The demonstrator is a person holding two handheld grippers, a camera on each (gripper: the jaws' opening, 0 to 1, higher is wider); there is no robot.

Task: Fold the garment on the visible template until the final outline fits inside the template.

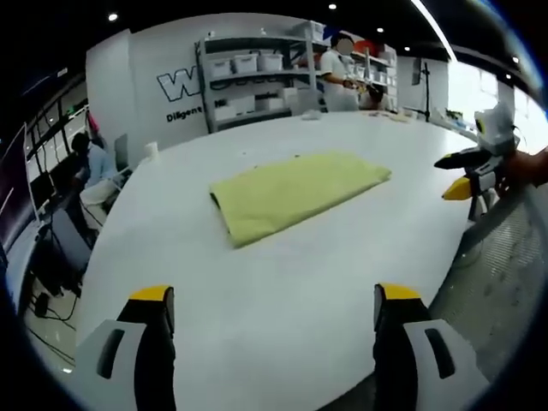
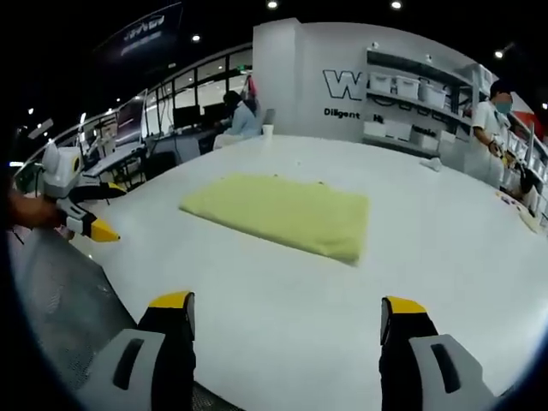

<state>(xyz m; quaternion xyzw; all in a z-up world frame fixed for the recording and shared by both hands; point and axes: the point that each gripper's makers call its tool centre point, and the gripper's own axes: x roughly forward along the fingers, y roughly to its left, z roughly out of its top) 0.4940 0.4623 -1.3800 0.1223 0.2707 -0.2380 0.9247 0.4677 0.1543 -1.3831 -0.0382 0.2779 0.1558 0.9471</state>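
Ahead, folded yellow garment (image 1: pixel 295 194) flat on white table (image 1: pixel 282 291), well beyond both empty, spread grippers: left gripper (image 1: pixel 272 310), right gripper (image 2: pixel 287 318).

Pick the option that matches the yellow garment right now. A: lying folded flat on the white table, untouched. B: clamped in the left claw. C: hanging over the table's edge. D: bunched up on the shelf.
A: the yellow garment lies flat on the white table, with both the left claw and right claw open and well short of it.
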